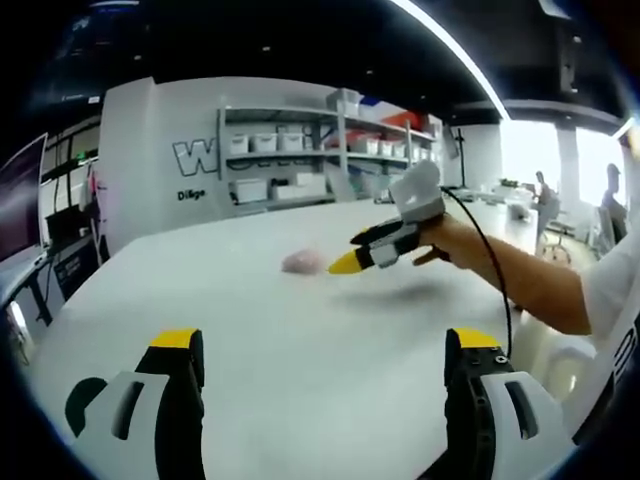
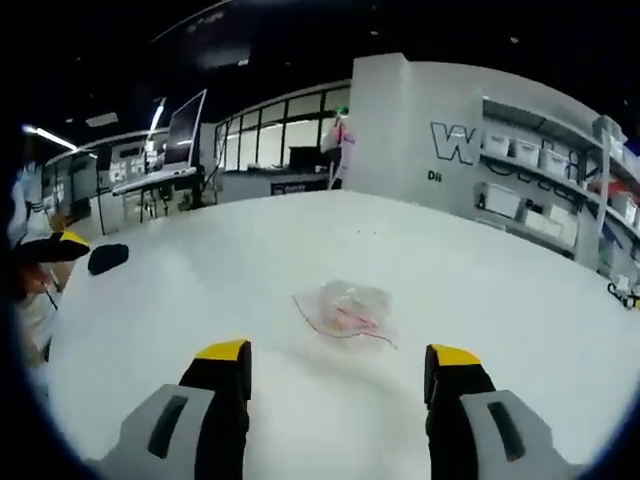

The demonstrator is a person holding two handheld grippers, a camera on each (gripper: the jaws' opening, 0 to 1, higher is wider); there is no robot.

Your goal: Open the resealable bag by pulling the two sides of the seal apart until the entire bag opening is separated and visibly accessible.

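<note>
1. The table (image 2: 520, 300) is the largest thing: a wide white top, bare around the bag. Shelves (image 1: 320, 150) with white bins stand against the wall behind it.

2. The right gripper (image 2: 338, 372) hangs above the table with its two yellow-tipped jaws spread wide and nothing between them. In the left gripper view it comes in from the right, held in a person's hand (image 1: 455, 240), its tip aimed toward the bag.

3. The left gripper (image 1: 325, 350) is likewise wide apart and empty, low over the table and farther from the bag than the right one.

4. The bag (image 2: 345, 305) lies flat on the table, just ahead of the right gripper's jaws and between them in line. It is clear plastic with something pinkish inside and a thin red line along one edge, probably the seal. In the left gripper view it is a small pale pink shape (image 1: 302, 262) near the right gripper's tip.

5. A small dark object (image 2: 107, 258) sits on the table's far left side, well apart from the bag; what it is cannot be told.

6. The step in hand looks like the approach: neither tool touches the bag, and the seal appears unopened.

7. The next move likely calls for each gripper to pinch one side of the seal edge, which is thin and flat against the table, so getting a jaw under a single layer will be delicate.
</note>
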